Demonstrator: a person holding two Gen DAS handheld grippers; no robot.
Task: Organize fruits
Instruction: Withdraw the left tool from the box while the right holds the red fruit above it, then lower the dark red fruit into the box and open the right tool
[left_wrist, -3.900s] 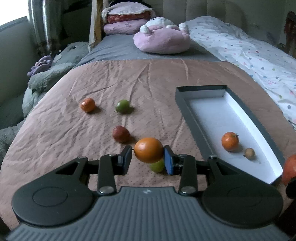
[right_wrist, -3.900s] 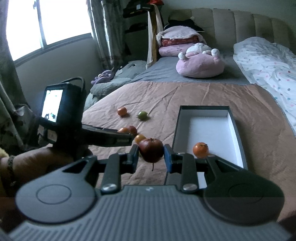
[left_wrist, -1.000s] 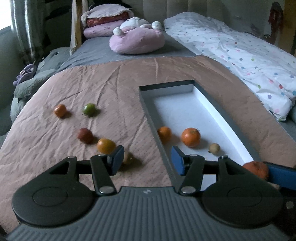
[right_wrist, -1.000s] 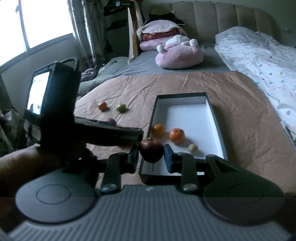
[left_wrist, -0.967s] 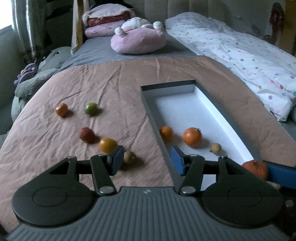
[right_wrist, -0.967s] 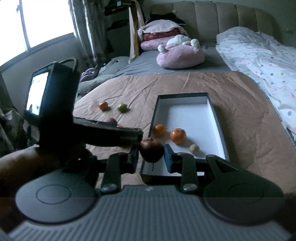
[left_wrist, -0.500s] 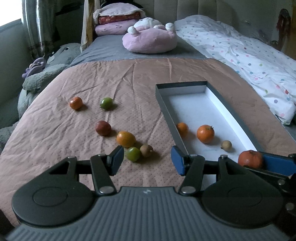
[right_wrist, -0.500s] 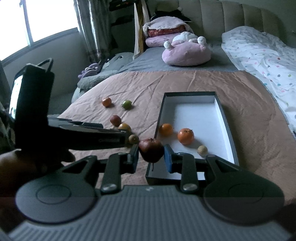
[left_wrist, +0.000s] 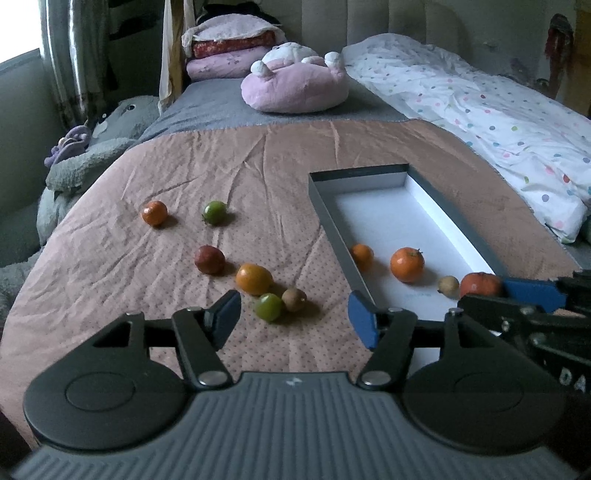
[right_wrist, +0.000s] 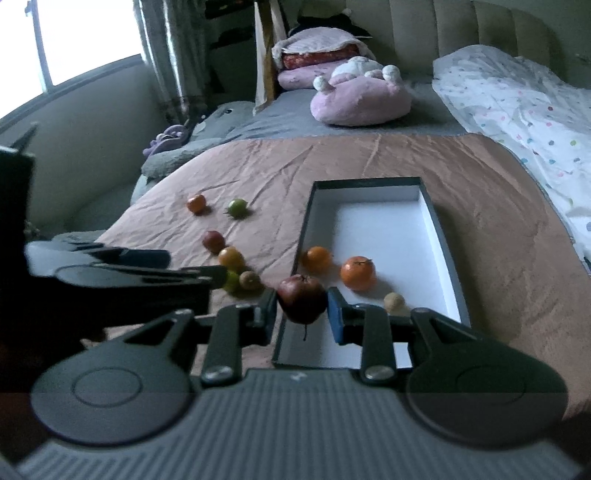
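My left gripper (left_wrist: 295, 319) hangs over the brown cloth with its jaws opening and nothing between them; a green fruit (left_wrist: 269, 306) and a small brown fruit (left_wrist: 294, 299) lie just beyond the fingertips. My right gripper (right_wrist: 301, 308) is shut on a dark red apple (right_wrist: 302, 298) above the near left corner of the grey box (right_wrist: 304, 229). On the box's white floor lie a small orange (left_wrist: 362, 255), a tangerine (left_wrist: 407, 264) and a small tan fruit (left_wrist: 448, 286). Several more fruits sit on the cloth, among them a yellow-orange one (left_wrist: 254, 278) and a dark red one (left_wrist: 209, 259).
An orange fruit (left_wrist: 154, 213) and a green one (left_wrist: 215, 212) lie farther back on the left. A pink plush (left_wrist: 295, 88) and a dotted duvet (left_wrist: 480, 110) fill the far bed. A grey plush (left_wrist: 92, 158) lies off the cloth's left edge.
The left gripper let its orange go into the box, then drew back left from the box edge to the loose fruits, its jaws widening. The right gripper keeps the apple and sank slightly.
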